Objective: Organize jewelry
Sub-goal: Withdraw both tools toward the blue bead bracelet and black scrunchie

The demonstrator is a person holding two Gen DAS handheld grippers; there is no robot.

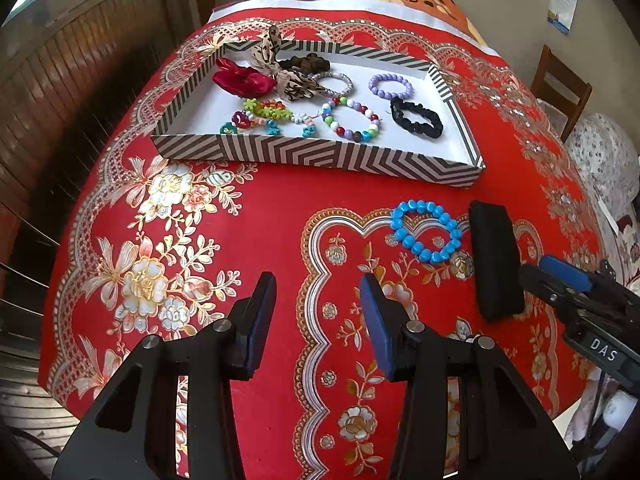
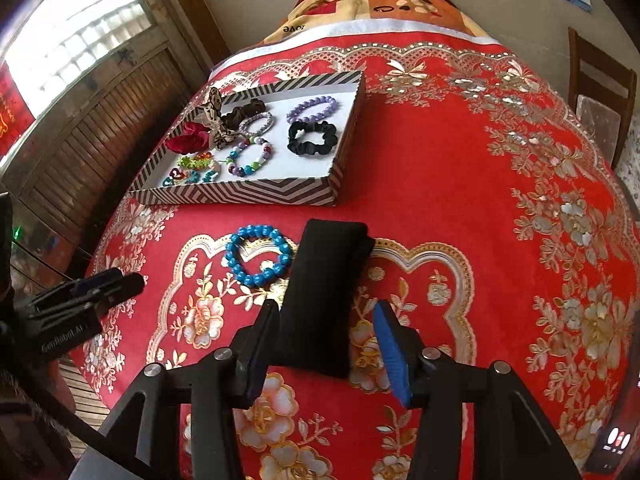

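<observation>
Item 1: left hand-held gripper (image 1: 318, 312), black frame w/ blue pads, jaws wide apart, nothing between them; hovers over the red floral-cloth surface (image 1: 256, 232).

Item 2: right hand-held gripper (image 2: 326, 344), same build, jaws wide apart. A black oblong padded block (image 2: 324, 288) lies on the cloth w/ its near end between the fingers; left finger looks to be against its edge, right finger apart from it. No grip on it.

Item 3: bright blue round-bead bracelet (image 1: 426, 231), flat on the cloth, ahead & right of the left gripper, ahead & left of the right gripper, just beside the block's far left side.

Item 4: shallow rectangular tray w/ black-white chevron walls & white floor (image 1: 320, 156), farther ahead of both grippers, beyond the blue bracelet. Contents:
- lilac bead bracelet (image 1: 390, 86)
- black fabric scrunchie (image 1: 416, 117)
- multicolour bead bracelet (image 1: 352, 119)
- silver-white bead bracelet (image 1: 338, 82)
- dark red velvet scrunchie (image 1: 242, 78)
- beige patterned fabric bow (image 1: 288, 80)
- brown scrunchie (image 1: 306, 63)
- small coloured flower-bead pieces (image 1: 264, 114), near-left corner.
</observation>
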